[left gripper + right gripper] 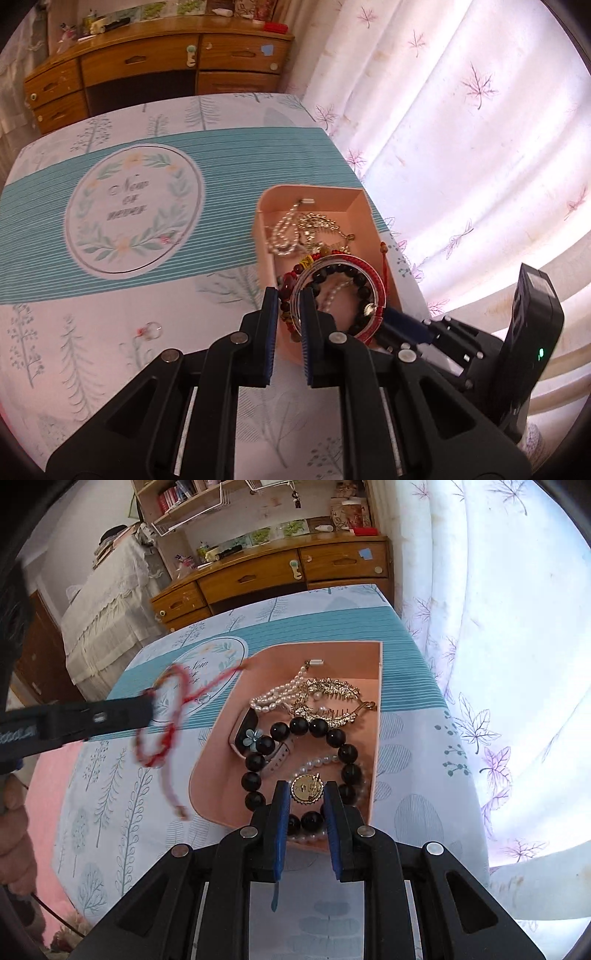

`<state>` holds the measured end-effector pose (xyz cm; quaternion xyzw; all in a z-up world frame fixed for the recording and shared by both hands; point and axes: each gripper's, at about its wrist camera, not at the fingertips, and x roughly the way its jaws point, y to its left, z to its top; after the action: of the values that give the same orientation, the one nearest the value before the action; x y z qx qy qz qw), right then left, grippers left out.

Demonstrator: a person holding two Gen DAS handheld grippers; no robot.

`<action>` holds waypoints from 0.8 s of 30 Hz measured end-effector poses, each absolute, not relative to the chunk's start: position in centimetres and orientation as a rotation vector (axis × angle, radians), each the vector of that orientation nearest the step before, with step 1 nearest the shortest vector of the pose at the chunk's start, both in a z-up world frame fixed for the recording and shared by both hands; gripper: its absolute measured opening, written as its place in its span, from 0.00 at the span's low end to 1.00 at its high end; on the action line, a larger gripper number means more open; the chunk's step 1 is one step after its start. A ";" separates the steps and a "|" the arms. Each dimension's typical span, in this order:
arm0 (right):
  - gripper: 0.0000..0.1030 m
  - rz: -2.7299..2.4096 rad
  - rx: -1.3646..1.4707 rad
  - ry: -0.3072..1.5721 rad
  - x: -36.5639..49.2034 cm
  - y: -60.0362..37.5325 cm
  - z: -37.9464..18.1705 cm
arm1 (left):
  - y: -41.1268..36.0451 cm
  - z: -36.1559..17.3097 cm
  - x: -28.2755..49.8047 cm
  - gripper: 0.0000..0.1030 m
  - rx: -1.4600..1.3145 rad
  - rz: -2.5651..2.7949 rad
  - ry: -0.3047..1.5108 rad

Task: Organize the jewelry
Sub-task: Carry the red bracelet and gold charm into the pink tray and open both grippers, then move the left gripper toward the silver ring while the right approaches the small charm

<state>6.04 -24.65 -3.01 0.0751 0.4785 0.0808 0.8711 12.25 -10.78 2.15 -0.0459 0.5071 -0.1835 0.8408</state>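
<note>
A pink jewelry box sits on the patterned tablecloth near the curtain. It holds a pearl strand, a gold hair comb, a black bead bracelet, a pink watch and a gold brooch. My left gripper is shut on a red string bracelet and holds it in the air just left of the box. My right gripper is open, its fingertips either side of the brooch above the box's near end.
A small ring lies on the cloth left of the box. A wooden dresser stands beyond the table's far edge. White leaf-print curtains hang along the right. A hand is at the left edge.
</note>
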 end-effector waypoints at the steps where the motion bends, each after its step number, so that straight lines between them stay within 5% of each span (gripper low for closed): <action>1: 0.18 0.169 0.158 1.003 6.1 -24.7 -3.2 | -11.5 1.8 12.7 0.09 -0.098 -0.390 1.078; 15: 0.22 0.092 0.109 0.919 4.0 -26.4 -1.2 | -15.6 -1.9 14.2 0.10 -0.074 -0.423 1.161; 18: 0.22 0.085 0.122 0.912 3.3 -26.9 -0.7 | -15.6 -2.0 13.9 0.18 -0.064 -0.426 1.175; 20: 0.22 0.083 0.128 0.902 2.9 -27.0 -0.4 | -14.8 -1.5 13.4 0.34 -0.065 -0.410 1.154; 24: 0.22 0.102 0.129 0.895 2.5 -26.5 -0.1 | -11.5 -0.3 12.1 0.38 -0.096 -0.357 1.101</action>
<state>2.45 -26.51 -0.08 0.0623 0.4324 0.0491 0.8982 12.06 -11.51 -0.29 -0.0453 0.5199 -0.1689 0.8361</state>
